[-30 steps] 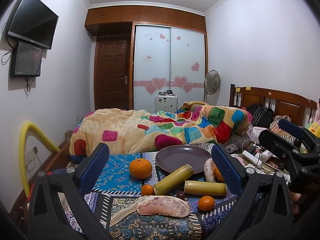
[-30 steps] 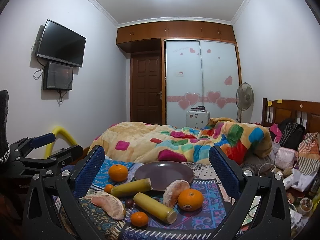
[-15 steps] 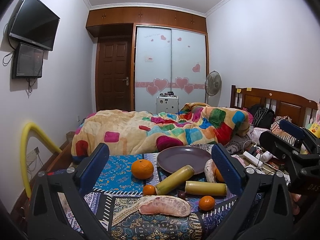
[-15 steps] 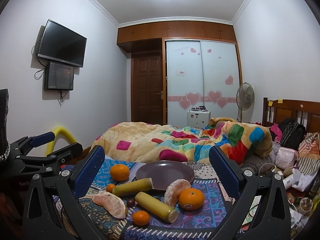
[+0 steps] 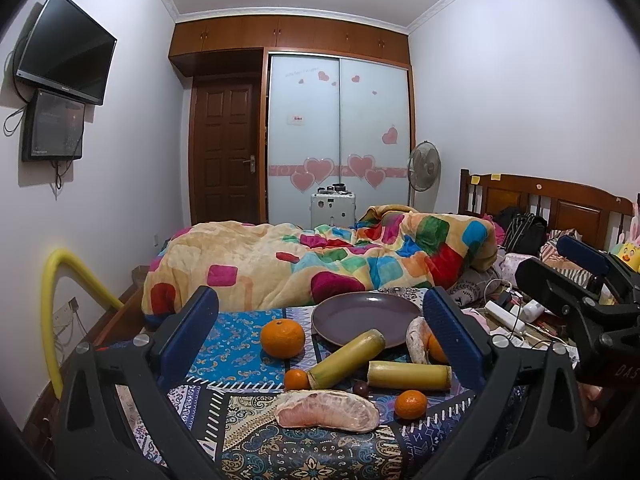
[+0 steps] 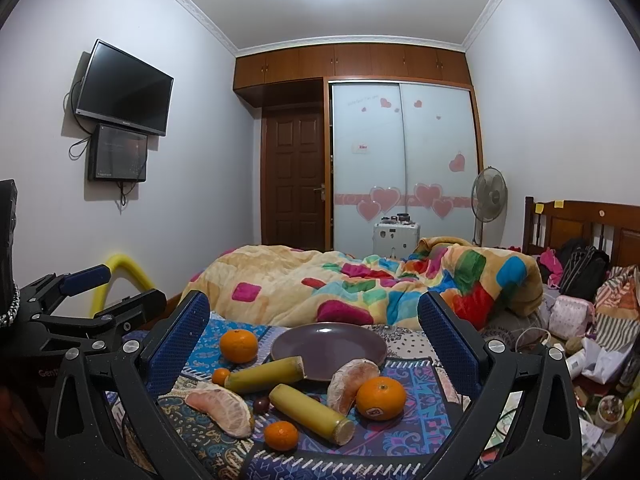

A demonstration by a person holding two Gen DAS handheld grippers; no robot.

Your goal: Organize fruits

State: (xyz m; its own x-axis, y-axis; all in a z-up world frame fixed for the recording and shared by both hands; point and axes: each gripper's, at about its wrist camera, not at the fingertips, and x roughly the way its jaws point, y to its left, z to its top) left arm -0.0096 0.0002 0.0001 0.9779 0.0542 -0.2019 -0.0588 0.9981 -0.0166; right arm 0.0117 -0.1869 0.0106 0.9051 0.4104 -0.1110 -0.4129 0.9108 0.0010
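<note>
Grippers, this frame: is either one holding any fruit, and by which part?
Nothing is held. The left gripper and right gripper are both open, with the fruit lying untouched on the patterned cloth and the purple plate bare.

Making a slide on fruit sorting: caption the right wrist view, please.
Open right gripper faces oranges, pomelo segments and sugarcane pieces lying around an empty purple plate.

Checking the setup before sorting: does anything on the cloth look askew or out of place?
One sugarcane piece lies with its end propped on the rim of the empty purple plate, tilted. The rest of the fruit lies scattered on the cloth; nothing looks spilled.
</note>
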